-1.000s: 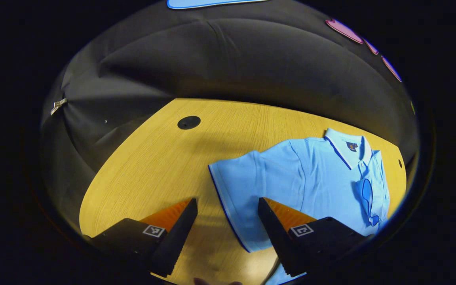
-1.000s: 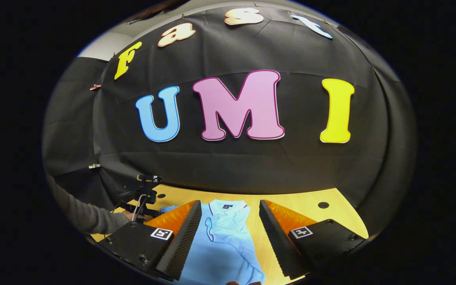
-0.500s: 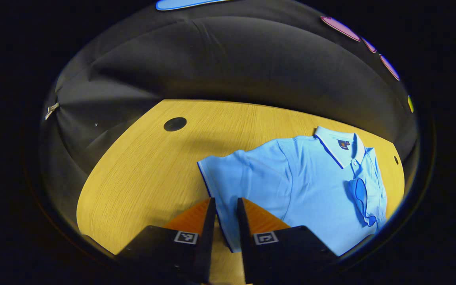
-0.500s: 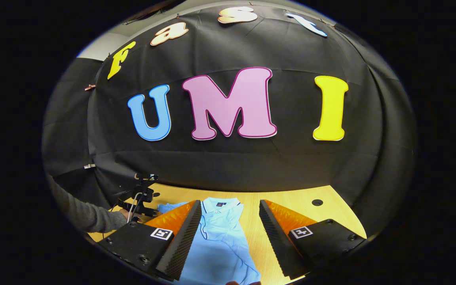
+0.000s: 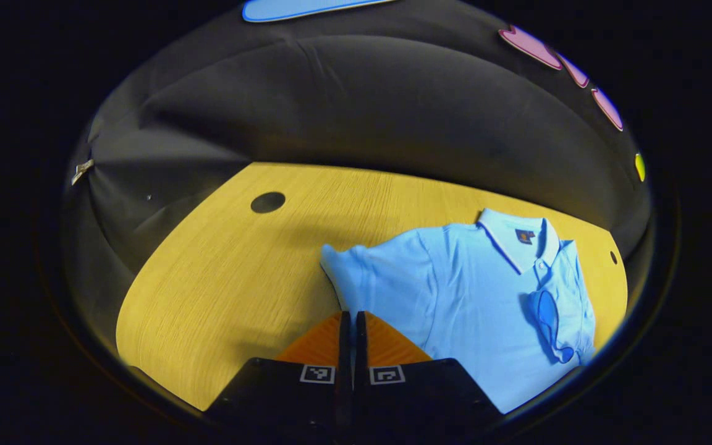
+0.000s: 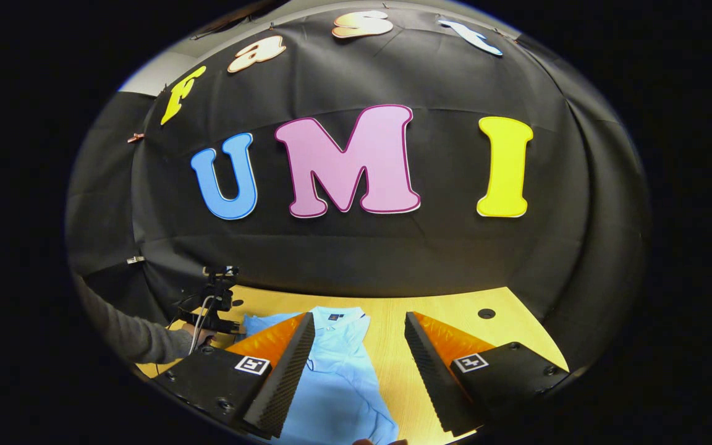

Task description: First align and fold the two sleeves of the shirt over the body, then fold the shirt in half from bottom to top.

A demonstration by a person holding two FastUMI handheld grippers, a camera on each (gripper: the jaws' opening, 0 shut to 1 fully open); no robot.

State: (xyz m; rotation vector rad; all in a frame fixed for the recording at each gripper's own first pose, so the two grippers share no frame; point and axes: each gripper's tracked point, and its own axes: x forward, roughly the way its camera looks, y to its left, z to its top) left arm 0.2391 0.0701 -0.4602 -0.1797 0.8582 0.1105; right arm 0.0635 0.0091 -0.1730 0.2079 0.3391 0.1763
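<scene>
I see the light blue shirt lying face up on the wooden table, collar toward the booth wall. In the left gripper view my left gripper has its fingers drawn almost together at the cuff edge of the sleeve that sticks out from the shirt's body. I take it to be pinching that edge, though the cloth between the fingers is barely visible. That sleeve is bunched and lifted a little near the fingers. The other sleeve lies folded over the shirt's chest, below the collar.

In the right gripper view my right gripper is spread wide above the shirt's lower body and grips nothing. Beyond the shirt's left side I see the other gripper with a grey sleeved arm behind it.
</scene>
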